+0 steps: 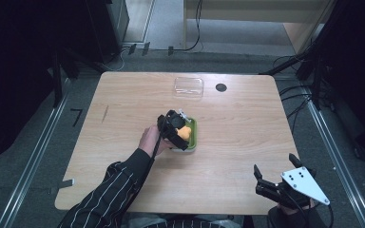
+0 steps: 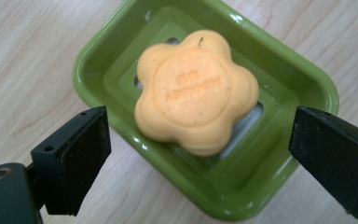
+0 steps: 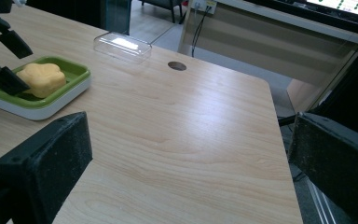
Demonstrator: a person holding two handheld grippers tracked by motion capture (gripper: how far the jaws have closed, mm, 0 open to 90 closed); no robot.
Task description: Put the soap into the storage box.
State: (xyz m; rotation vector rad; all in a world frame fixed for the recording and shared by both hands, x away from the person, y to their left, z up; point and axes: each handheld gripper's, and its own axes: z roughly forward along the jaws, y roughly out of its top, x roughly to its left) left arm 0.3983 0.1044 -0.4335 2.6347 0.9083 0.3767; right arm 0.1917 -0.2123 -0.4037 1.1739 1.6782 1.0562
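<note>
Your soap (image 2: 196,91) lies in the dish (image 2: 307,79) at the table's (image 1: 247,137) middle. Behind the dish sits the lid (image 1: 188,87), with the hole (image 1: 221,87) just right of it.

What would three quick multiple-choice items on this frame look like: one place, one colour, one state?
1. Where does the orange flower-shaped soap lie?
A. in the green soap dish
B. on the bare table
C. under the clear lid

2. What colour is the dish's inside?
A. blue
B. green
C. red

3. How does the left gripper stand?
A. shut on the soap
B. shut, empty
C. open, fingers either side of the dish

Key: 1 A, the soap rests in the dish; 2 B, green rim and floor; 3 C, fingers wide apart, clear of the soap.
</note>
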